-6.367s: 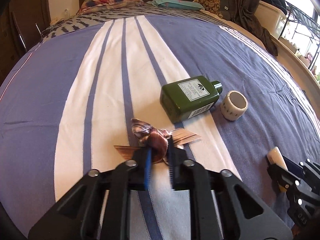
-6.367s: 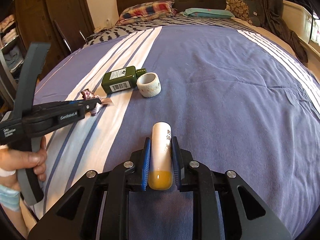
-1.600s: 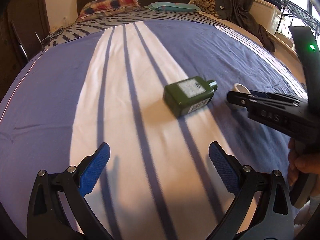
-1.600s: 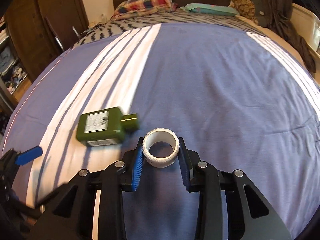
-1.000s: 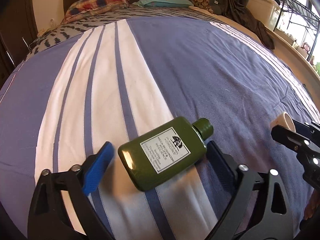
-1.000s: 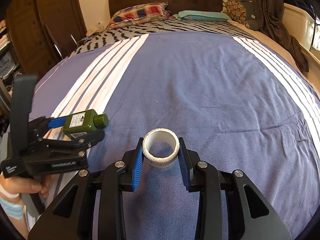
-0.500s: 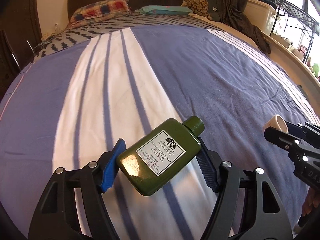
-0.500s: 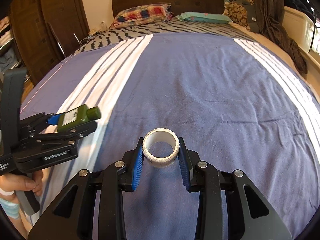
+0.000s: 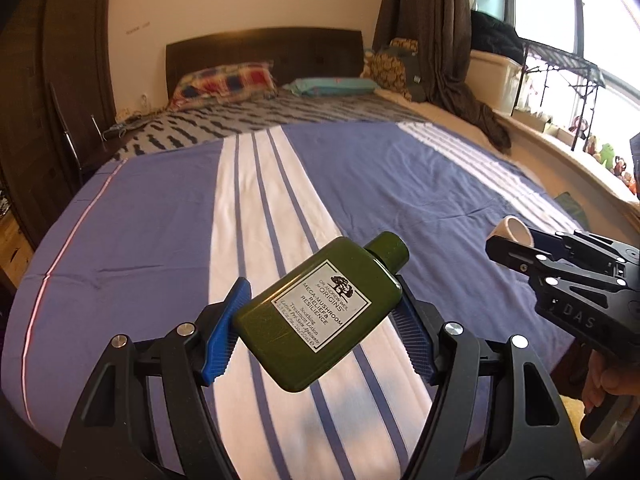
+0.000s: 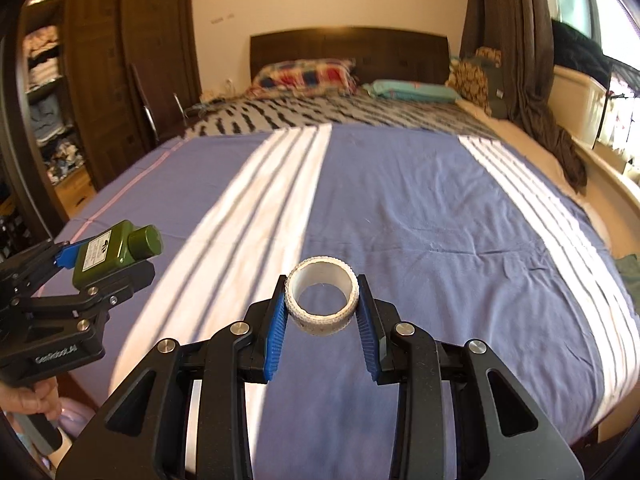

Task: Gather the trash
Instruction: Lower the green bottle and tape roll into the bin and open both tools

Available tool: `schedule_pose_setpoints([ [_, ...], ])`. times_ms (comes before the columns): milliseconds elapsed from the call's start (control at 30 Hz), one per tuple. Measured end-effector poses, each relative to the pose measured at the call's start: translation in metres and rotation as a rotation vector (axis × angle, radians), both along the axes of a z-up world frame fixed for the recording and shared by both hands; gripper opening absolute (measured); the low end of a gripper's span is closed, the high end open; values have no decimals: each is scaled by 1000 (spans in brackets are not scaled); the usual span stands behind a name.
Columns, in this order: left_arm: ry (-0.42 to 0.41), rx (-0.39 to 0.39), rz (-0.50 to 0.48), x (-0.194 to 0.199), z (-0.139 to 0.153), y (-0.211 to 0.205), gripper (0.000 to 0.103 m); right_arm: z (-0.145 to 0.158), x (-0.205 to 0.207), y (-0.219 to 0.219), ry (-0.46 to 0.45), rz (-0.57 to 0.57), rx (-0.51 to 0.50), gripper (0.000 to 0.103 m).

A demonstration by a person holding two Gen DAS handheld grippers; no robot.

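My left gripper (image 9: pixel 320 320) is shut on a flat dark green lotion bottle (image 9: pixel 320 312) with a white label, held tilted in the air above the bed. The bottle also shows at the left of the right wrist view (image 10: pixel 112 252). My right gripper (image 10: pixel 322 316) is shut on a white tape roll (image 10: pixel 322 302), its hole facing the camera, raised above the bed. The roll's end shows at the right of the left wrist view (image 9: pixel 512 230), in the right gripper (image 9: pixel 532 244).
A bed with a blue and white striped cover (image 9: pixel 360 184) fills both views. Pillows (image 10: pixel 304 74) and a dark headboard (image 10: pixel 348 48) lie at the far end. A wooden wardrobe (image 10: pixel 100 80) stands left; a windowsill with clothes (image 9: pixel 492 120) runs along the right.
Both grippers have lifted and pulled back from the bed with the bottle and the tape roll held; the views now look more level across the bed toward the headboard.
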State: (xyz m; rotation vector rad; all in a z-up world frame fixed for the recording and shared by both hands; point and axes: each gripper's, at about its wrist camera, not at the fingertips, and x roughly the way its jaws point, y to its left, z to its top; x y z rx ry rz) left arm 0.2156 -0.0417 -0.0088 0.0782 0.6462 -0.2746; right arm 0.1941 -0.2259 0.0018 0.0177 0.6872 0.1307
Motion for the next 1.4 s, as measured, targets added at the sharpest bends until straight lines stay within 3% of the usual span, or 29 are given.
schedule_pose_setpoints([
  [233, -53, -37, 22, -92, 6, 24, 67, 12, -87, 18, -69, 16, 42, 33],
  [467, 7, -17, 73, -147, -51, 40, 67, -36, -142, 22, -11, 4, 79, 33],
  [700, 250, 0, 61, -176, -164, 39, 67, -133, -169, 27, 224, 21, 67, 33],
  [900, 432, 37, 45, -184, -239, 33, 67, -203, -175, 29, 421, 37, 71, 33],
  [1167, 575, 74, -5, -170, -297, 21, 67, -258, -167, 37, 543, 37, 63, 33],
  [1400, 657, 78, -33, -160, -328, 10, 67, -285, -159, 44, 598, 41, 77, 33],
])
